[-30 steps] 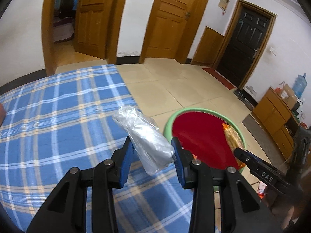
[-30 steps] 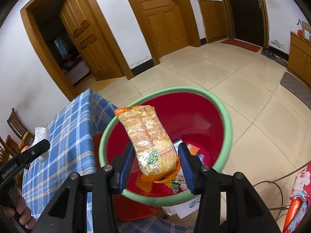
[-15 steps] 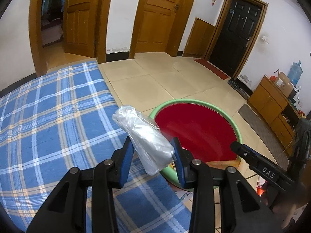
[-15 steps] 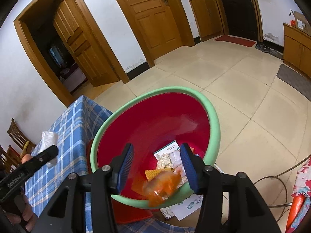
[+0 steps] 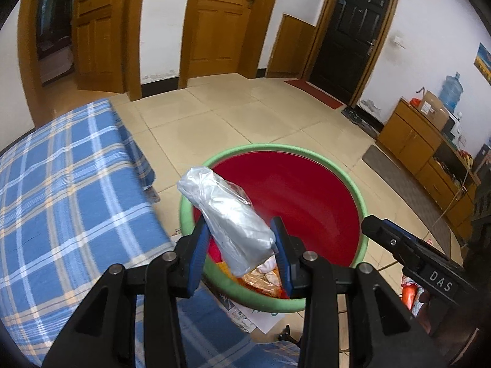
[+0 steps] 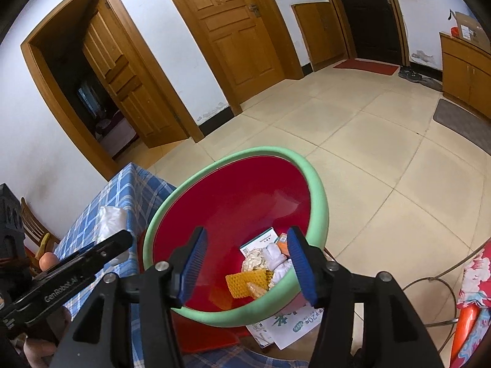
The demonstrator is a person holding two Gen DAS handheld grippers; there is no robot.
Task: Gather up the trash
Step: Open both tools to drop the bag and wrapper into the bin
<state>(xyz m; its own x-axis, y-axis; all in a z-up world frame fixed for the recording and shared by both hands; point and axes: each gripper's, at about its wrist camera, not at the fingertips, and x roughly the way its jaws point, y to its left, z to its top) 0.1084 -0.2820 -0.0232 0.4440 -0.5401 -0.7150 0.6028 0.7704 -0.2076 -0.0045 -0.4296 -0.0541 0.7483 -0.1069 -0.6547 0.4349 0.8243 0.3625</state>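
Left gripper (image 5: 241,247) clamped on silver plastic packet (image 5: 228,219), blue pads tight on both sides, packet sticking up and forward past the fingertips. Was over blue plaid tablecloth (image 5: 61,184) a second ago; now out past the table edge, packet hanging above near rim of red basin (image 5: 307,190) with green lip. Orange wrapper and white scraps visible in the basin just below and between the fingers.

Right gripper (image 6: 245,263) about half open, nothing between the pads, jaws just been opening. Yellow-orange snack pack (image 6: 248,279) held there a second ago, mid-fall half a second ago, now lying in the basin bottom below and ahead of the fingertips, beside crumpled white paper (image 6: 276,259) and small carton (image 6: 260,240).

Readable text: "DAS" on right gripper body seen at right of left view; "GenRobot.AI" on left gripper body at left of right view; "20" on printed sheet (image 6: 288,325) under basin, rest illegible
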